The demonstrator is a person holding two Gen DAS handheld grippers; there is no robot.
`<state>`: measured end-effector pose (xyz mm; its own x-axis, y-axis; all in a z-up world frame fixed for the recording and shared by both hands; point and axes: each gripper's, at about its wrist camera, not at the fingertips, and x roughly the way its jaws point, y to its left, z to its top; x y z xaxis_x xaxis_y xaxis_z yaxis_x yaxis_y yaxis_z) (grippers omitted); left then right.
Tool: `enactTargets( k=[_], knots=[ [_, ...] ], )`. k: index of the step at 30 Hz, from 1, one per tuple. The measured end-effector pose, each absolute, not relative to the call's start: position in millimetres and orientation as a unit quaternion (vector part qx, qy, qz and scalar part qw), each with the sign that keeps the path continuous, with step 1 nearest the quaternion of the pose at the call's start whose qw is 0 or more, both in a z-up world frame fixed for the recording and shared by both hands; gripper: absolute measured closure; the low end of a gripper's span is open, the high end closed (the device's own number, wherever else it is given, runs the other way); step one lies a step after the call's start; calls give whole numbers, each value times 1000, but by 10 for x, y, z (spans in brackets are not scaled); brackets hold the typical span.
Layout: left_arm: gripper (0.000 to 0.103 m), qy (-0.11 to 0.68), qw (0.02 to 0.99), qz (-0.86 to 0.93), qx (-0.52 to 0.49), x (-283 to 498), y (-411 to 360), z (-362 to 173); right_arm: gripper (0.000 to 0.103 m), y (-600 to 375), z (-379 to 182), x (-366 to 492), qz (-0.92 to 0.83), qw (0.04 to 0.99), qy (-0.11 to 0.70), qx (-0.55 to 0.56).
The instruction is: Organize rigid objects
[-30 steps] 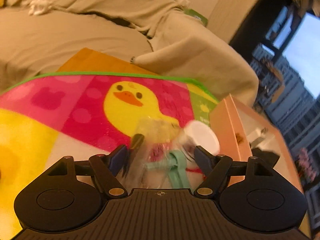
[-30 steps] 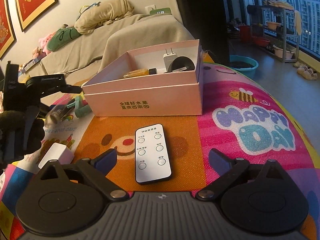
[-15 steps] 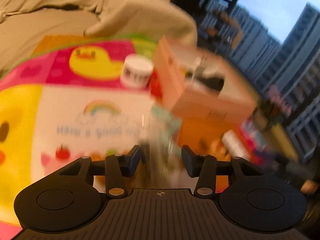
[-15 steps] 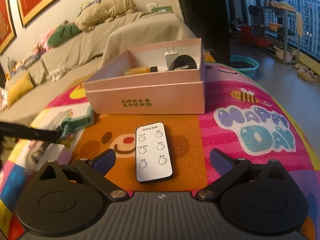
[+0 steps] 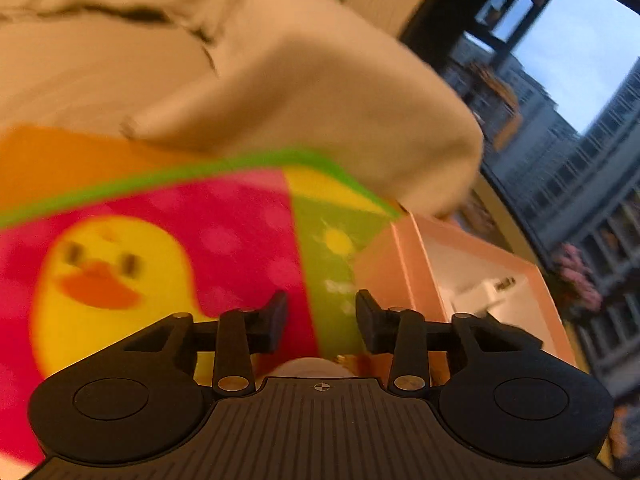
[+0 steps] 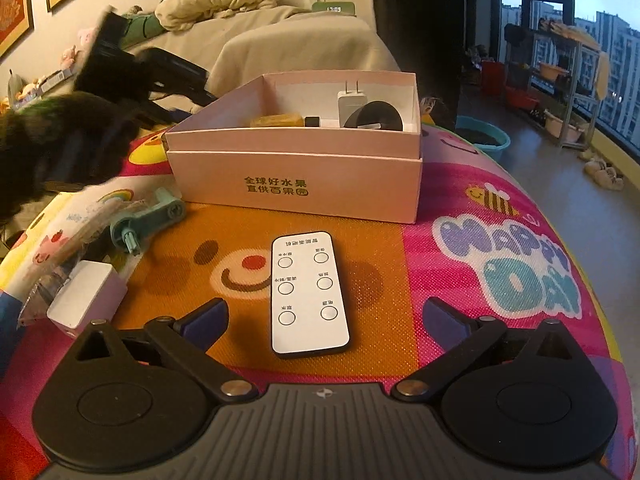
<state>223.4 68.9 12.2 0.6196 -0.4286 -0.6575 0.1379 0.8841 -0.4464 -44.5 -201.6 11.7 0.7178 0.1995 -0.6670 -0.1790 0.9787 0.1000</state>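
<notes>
A pink cardboard box (image 6: 296, 172) stands on the colourful mat (image 6: 500, 264) and holds a white plug (image 6: 351, 102), a black round thing (image 6: 374, 117) and a yellow item (image 6: 276, 121). A white remote (image 6: 307, 294) lies just ahead of my open, empty right gripper (image 6: 324, 316). A clear bag with a green plastic part (image 6: 148, 220) lies left of the box, next to a white block (image 6: 86, 298). My left gripper (image 5: 320, 320) is open and empty above the mat, with the box (image 5: 472, 276) to its right; it shows blurred in the right wrist view (image 6: 120, 76).
A beige covered sofa (image 6: 288, 36) with a pillow stands behind the mat. A window and a shelf rack (image 6: 560, 80) are at the right, with a blue basin (image 6: 482, 136) on the floor.
My left gripper let go of the clear bag with the green part, which now lies on the mat, and swung up towards the box's far left. My right gripper has stayed still.
</notes>
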Motion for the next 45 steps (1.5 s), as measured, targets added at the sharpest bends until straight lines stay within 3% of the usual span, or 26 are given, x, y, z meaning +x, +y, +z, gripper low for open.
enactTargets(
  k=[2, 3, 4, 10, 28, 39, 45],
  knots=[
    [67, 399, 886, -179, -153, 2219, 623, 118, 0, -2011, 116, -444, 101, 927, 362, 12],
    [76, 400, 884, -190, -149, 2205, 615, 117, 0, -2005, 115, -440, 101, 926, 363, 10],
    [78, 410, 878, -200, -148, 2200, 624, 112, 0, -2000, 114, -435, 100, 926, 363, 8],
    [81, 425, 862, -253, -112, 1735, 741, 146, 0, -2010, 115, -430, 101, 926, 363, 11],
    [79, 449, 824, -291, -187, 244, 918, 76, 0, -1948, 118, -410, 108, 918, 381, -26],
    [77, 337, 907, -231, -99, -608, 1095, 622, 0, -1931, 113, -438, 103, 921, 374, -27],
    [77, 349, 908, -231, -2, -953, 749, 545, 0, -1936, 112, -429, 102, 922, 374, -25]
  ],
)
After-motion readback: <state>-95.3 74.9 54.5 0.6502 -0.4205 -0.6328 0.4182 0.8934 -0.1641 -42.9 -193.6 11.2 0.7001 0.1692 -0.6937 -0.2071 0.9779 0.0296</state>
